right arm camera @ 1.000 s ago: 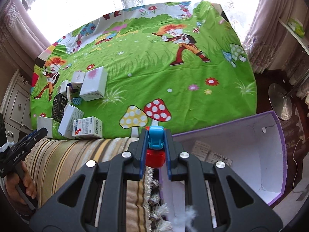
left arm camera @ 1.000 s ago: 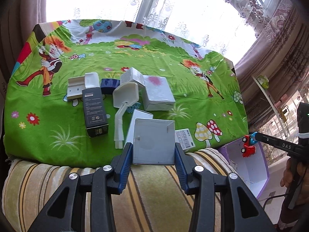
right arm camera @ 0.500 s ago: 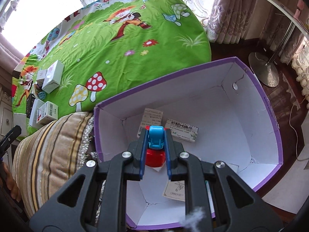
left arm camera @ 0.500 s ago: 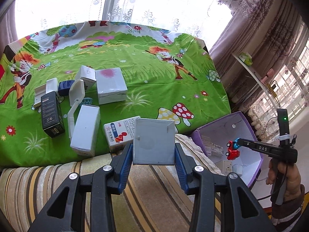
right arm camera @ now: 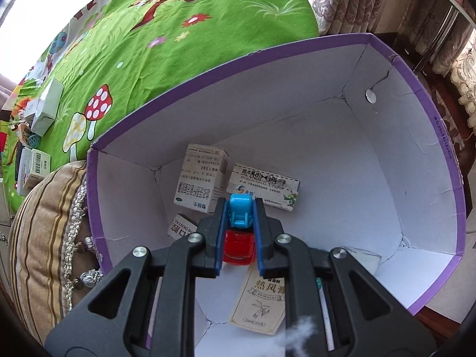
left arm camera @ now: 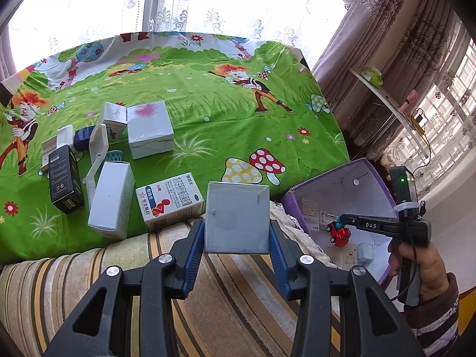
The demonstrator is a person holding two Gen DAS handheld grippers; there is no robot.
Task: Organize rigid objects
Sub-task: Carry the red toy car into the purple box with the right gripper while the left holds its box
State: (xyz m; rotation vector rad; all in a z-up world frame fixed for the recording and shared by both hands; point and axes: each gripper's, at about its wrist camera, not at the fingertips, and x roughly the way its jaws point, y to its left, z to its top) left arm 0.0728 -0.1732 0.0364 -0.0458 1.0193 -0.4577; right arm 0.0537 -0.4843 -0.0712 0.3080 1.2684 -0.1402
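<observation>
The green cartoon-print cloth [left arm camera: 208, 113] covers the bed surface ahead of me; a striped cushion [left arm camera: 226, 291] lies along its near edge, directly under my left gripper [left arm camera: 237, 232]. The purple box [right arm camera: 440, 160], white inside, stands open just beside the cushion, off the cloth's edge; several flat printed cartons [right arm camera: 202, 184] lie on its floor. On the cloth, a loose group of packages stays to the left: a white box with a pink stain [left arm camera: 150, 128], a tall white box [left arm camera: 111, 199] lying flat, a black box [left arm camera: 64, 178], and a red-and-white medicine carton [left arm camera: 169, 200] nearest the cushion. My left jaws stand partly apart and clamp a plain grey-white box [left arm camera: 237, 217] by its two sides, its broad face toward the camera; it hangs over the cushion, between the medicine carton and the purple box. My right gripper [right arm camera: 240, 223] points down into the purple box; its jaws are closed as far as they go on a small toy car [right arm camera: 239, 238], blue cab above red body, held above the cartons.
</observation>
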